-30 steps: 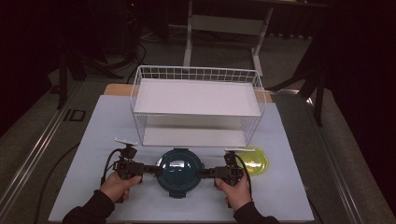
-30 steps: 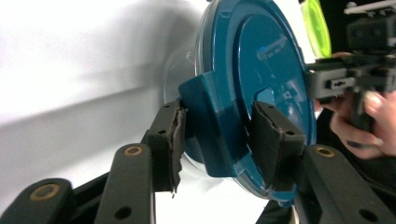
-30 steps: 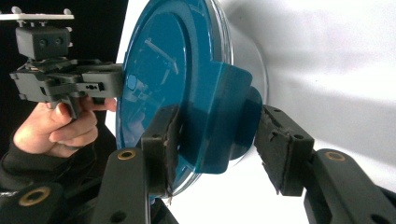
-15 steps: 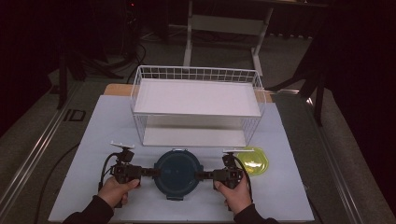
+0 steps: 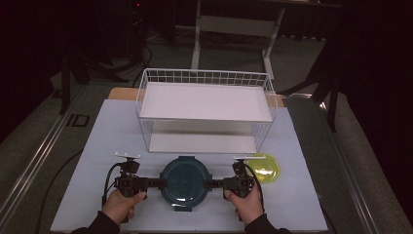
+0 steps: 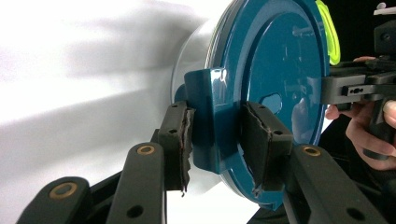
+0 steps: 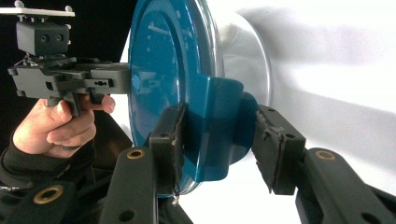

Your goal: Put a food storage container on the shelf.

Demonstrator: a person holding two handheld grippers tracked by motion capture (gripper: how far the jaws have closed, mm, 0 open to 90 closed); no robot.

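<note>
The round container (image 5: 185,181) has a dark teal lid, glossy, over a clear body. Beside it lies a yellow-green lid (image 5: 263,167). The wire rack (image 5: 206,113) is white, its shelves plain white. The table (image 5: 107,131) is pale grey-white. Both grippers are black.

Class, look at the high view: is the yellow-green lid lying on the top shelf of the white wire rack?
No. The yellow-green lid lies on the table, in front of the white wire rack and beside the right gripper.
</note>
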